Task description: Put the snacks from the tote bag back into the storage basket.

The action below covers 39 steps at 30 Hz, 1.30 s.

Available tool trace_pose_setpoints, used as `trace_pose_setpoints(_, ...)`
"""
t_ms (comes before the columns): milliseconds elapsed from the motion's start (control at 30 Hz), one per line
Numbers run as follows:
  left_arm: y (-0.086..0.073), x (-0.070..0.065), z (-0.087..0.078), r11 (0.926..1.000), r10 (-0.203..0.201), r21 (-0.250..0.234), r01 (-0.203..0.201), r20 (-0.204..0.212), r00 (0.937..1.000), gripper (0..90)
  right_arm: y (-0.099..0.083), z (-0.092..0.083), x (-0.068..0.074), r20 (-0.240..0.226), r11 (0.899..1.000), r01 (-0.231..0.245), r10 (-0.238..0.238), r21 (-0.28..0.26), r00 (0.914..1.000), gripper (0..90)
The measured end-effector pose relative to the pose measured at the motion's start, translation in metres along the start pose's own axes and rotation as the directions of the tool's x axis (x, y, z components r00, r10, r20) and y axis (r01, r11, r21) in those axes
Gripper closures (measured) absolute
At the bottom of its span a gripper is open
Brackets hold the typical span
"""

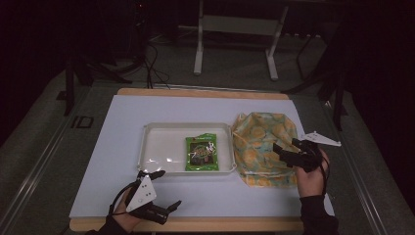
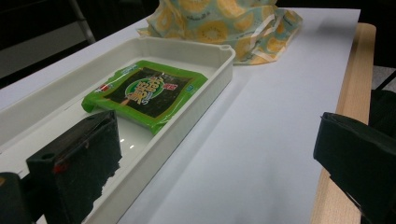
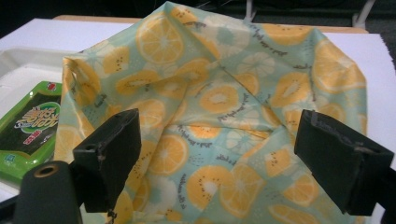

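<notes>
The right gripper (image 1: 293,151) is held with fingers spread wide and empty, just above the fruit-print cloth bag (image 1: 264,147) crumpled toward the tabletop's right edge. The left gripper (image 1: 164,188), likewise parted and empty, is held near the front edge. The green seaweed packet (image 1: 201,153) is seen in the white tray (image 1: 156,147) mid-tabletop, long axis front to back, left of the bag.

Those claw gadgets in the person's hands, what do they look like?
Each claw, left and right, is black with two chunky, blocky fingers. A pale grey three-cornered plate sits on top of each, the left one dotted with small holes. A thin black cable loops from each. The person wears dark sleeves.
</notes>
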<state>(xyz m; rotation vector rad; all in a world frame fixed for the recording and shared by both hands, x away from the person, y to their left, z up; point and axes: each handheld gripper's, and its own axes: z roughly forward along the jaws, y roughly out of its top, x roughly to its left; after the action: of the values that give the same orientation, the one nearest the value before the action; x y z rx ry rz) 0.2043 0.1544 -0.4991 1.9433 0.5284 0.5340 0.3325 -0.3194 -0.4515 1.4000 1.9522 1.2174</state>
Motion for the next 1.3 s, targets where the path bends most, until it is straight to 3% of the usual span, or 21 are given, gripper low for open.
trace_pose_setpoints(633,0.0,-0.001,0.0,1.0,0.006,0.006,-0.006,0.012,0.9999,1.3,-0.024,-0.011,-0.012,0.029,1.0,-0.006,0.007,-0.014,0.9996,14.6)
trace_pose_setpoints(1067,0.001,-0.001,-0.001,1.0,0.009,0.002,-0.009,0.016,0.9998,1.3,-0.027,-0.011,-0.012,0.022,0.999,0.003,-0.003,-0.034,0.9998,14.1)
trace_pose_setpoints(1300,0.001,-0.001,-0.001,0.9999,0.009,0.004,-0.009,0.016,0.9998,1.3,-0.026,-0.015,-0.012,0.053,0.997,0.012,-0.008,-0.074,0.9986,14.9)
